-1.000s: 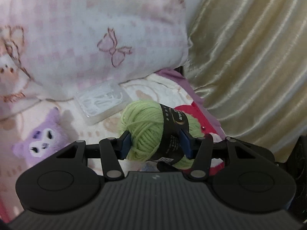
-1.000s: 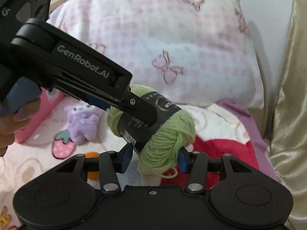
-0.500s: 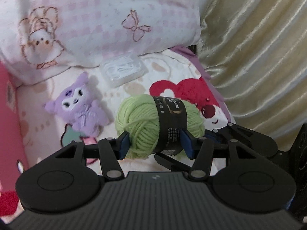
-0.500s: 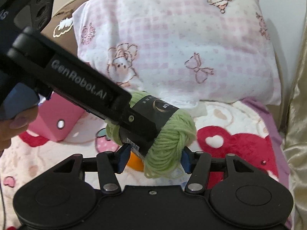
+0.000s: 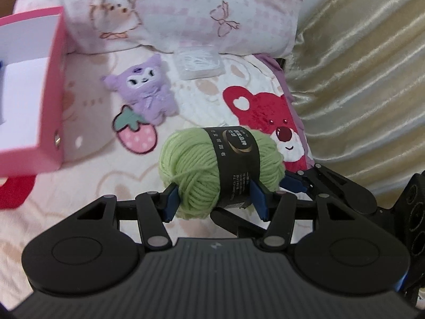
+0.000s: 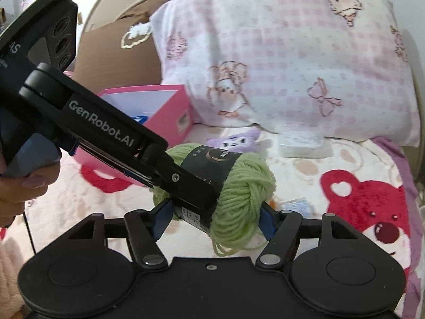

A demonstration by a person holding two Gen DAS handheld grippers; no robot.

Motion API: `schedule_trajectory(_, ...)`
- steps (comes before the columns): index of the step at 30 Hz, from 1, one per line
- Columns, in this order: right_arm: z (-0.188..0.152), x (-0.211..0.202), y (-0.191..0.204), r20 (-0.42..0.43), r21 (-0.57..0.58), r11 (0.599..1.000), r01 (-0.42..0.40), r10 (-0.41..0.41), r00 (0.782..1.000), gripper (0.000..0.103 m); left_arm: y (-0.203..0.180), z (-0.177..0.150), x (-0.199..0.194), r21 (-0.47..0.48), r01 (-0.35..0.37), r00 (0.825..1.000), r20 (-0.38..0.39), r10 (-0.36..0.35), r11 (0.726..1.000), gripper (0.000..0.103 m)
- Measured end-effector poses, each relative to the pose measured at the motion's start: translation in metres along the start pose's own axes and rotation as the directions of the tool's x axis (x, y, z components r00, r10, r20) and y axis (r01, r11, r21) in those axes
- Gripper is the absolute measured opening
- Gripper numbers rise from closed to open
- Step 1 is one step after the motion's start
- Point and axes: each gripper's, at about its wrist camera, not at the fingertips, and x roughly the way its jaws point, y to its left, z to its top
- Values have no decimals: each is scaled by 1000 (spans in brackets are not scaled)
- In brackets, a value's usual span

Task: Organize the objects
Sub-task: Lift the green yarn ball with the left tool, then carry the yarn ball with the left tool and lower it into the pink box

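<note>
Green yarn ball (image 5: 220,170) w/ black label hangs above the bed blanket (image 5: 202,98), clamped by left gripper (image 5: 216,199), pads squeezing both sides. Right gripper (image 6: 213,219) jaws just been opening; yarn sits btwn them, pads apparently clear of it.

The yarn ball (image 5: 196,170) is light green with a black paper band. The plush toy (image 5: 144,90) at 11 o'clock from it is purple (its face is white). The box (image 5: 50,106) at 10 o'clock is pink outside, white inside. The pillow (image 5: 186,13) has pink checks and bows. The blanket (image 5: 207,98) is cream with a red bear. The curtain (image 5: 366,79) is shiny gold.
</note>
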Motion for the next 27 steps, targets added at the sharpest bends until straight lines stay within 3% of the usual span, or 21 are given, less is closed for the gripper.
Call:
schedule_trajectory(15, 7, -25, 58, -75, -26, 997, -74, 72, 995, 80, 4, -54, -64, -15, -46, 998, 53, 46, 999, 55)
schedule_trajectory(22, 17, -34, 90, -53, -121, 992, -44, 37, 998, 86, 16, -65, -88, -60, -9, 997, 73, 13, 998, 55)
schedule_trajectory(27, 29, -31, 110, -33, -160, 987, -29, 24, 999, 88, 22, -67, -107, -44, -20, 990, 135, 26, 999, 55)
